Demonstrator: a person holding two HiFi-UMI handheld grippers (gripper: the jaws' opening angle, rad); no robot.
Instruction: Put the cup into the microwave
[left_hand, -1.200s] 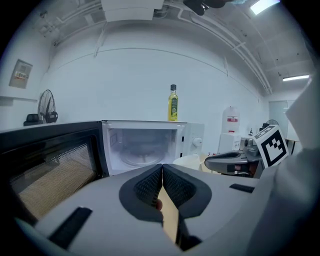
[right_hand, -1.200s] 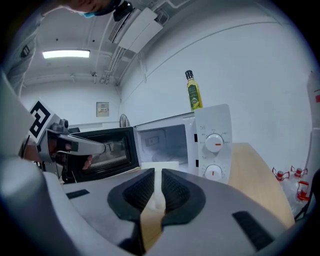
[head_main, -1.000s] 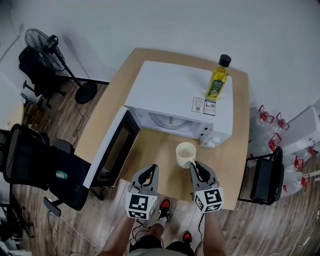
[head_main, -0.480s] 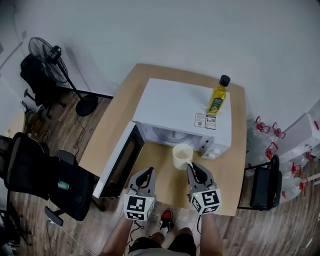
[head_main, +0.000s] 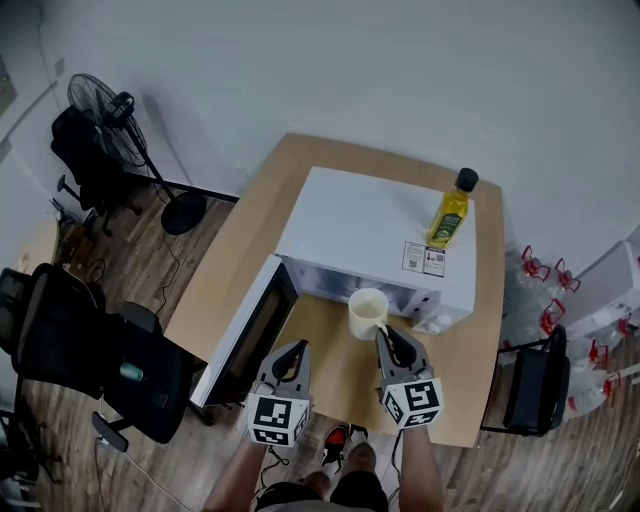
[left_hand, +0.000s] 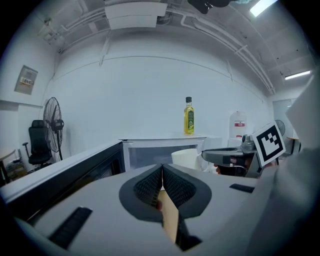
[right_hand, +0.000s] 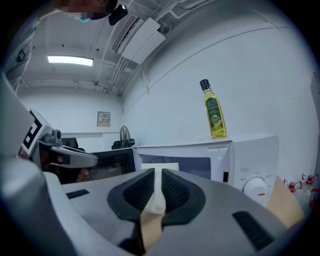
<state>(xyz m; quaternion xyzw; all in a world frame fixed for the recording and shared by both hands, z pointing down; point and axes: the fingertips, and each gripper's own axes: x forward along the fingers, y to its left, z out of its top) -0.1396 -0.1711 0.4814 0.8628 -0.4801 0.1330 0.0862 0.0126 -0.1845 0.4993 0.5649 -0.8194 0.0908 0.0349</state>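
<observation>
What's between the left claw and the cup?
Nothing but bare wooden tabletop, seen in the head view between the left claw and the cup.

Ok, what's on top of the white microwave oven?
On the white microwave oven, a yellow oil bottle with a black cap stands upright toward the right side; a printed label is stuck beside it. The oven's top hides most of the cavity.
</observation>
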